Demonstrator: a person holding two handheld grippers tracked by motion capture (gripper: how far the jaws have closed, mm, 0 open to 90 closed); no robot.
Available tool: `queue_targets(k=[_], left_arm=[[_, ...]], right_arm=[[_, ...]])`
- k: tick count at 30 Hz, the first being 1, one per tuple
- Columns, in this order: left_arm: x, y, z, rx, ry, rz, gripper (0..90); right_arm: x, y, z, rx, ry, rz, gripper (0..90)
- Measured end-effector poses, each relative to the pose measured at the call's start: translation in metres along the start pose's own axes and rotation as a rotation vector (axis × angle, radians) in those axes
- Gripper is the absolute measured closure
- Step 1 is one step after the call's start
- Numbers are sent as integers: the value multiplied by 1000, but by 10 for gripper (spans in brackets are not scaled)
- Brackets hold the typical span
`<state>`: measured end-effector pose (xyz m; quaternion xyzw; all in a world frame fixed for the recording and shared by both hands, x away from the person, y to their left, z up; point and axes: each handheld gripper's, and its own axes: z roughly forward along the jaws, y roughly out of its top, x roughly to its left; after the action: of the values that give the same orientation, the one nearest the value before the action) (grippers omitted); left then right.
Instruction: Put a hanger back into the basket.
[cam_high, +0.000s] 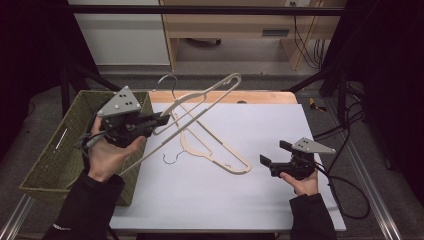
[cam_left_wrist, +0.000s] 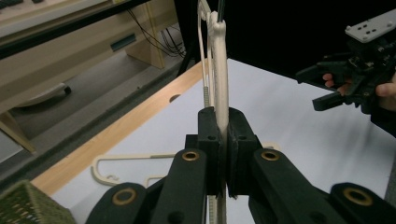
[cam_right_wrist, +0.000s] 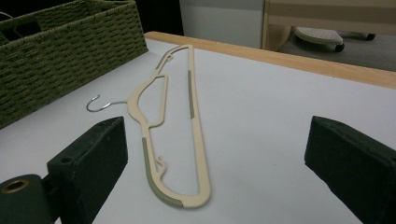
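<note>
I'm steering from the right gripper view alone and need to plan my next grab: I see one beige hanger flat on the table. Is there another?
Observer: Yes, a second hanger is lifted off the table, clamped in the left gripper.
Operator: Where is my own gripper?
Observer: The right gripper sits low at the table's right side, jaws open, apart from the flat hanger.
Operator: Where would the lifted one go?
Observer: Probably the woven basket at the left, right under that hand.

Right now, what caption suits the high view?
Left claw lifts one beige hanger; another hanger lies near the open right claw.
</note>
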<state>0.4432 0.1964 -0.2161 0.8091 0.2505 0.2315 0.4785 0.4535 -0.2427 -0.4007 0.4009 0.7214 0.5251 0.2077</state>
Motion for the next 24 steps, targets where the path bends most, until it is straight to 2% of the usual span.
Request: queue_targets(k=[7,9,14,15,19,24], left_arm=[[27,2,-17,27,71,33,862],[35,0,-21,22,87,27,862],[58,-11,-30,49,136,15,862],[63,-15,-33,56,147,12,862],[80,-29,-41,53,165,-5,862],[97,-46,-49,90,196,-14,862]], right_arm=[[-1,1,-1,-3,6,4,60],[0,0,0,-4,2,-1,60],[0,0,1,-2,2,-3,59],[1,0,1,-3,9,16,59],[1,0,1,-1,3,7,58],[1,0,1,0,8,1,57]])
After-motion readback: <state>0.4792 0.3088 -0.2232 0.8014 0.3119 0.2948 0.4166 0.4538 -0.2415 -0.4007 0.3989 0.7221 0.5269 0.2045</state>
